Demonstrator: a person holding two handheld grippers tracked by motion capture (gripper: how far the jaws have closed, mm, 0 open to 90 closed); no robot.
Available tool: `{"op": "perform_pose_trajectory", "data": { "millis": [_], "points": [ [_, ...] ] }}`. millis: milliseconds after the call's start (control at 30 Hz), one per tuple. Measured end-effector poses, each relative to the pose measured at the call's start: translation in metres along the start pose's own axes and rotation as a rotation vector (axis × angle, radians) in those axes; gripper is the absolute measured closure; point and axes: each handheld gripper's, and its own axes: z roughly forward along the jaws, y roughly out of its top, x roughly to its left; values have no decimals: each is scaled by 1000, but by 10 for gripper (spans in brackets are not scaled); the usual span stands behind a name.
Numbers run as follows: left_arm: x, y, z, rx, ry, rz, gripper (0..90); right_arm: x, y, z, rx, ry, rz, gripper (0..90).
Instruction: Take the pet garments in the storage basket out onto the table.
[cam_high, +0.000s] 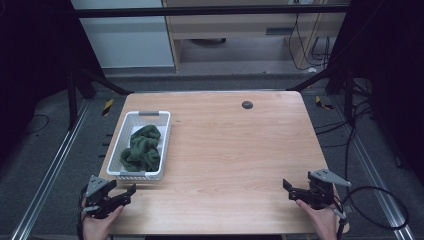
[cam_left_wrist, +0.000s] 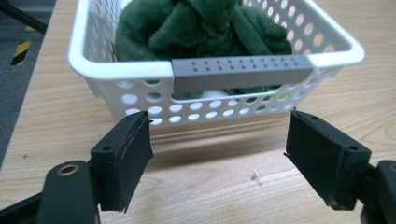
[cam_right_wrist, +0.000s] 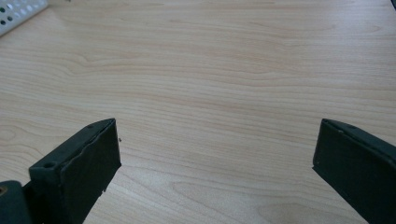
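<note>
Nearest the person, the left gripper (cam_high: 131, 190) hovers at the front left corner of the table (cam_high: 240, 150), its jaws spread wide with nothing between them. The right gripper (cam_high: 287, 186) sits at the front right, jaws likewise spread over bare wood, well apart from everything else.

Just beyond the left jaws stands the white basket (cam_left_wrist: 116, 74), its grey handle strip (cam_left_wrist: 240, 72) facing them and roughly centred in the gap. Inside lies a crumpled green cloth (cam_left_wrist: 205, 28), piled about as high as the rim.

The likely trouble is the basket itself: it looks light, so a forward push at the near wall would probably slide it across the smooth wood rather than let the jaws reach in. Coming in low, the jaws could also close on the handle or rim instead of the cloth. A pinch on a single loose fold might drag the basket up along with it.
</note>
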Motion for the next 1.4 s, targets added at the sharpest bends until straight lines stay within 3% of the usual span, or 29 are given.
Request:
{"op": "perform_pose_trajectory", "data": {
  "millis": [133,267,667,1400],
  "points": [
    [0,4,-8,-40,-4,-5,218,5,1,-2,-13,-5,-26,59],
    [0,9,-14,-76,-13,1,221,7,0,-5,-39,13,-19,100],
    [-3,28,-27,-115,-47,10,208,18,1,-3,-40,29,-58,108],
    [-9,70,-36,-162,-83,59,204,18,-1,0,-28,29,-93,102]
  ]
}}
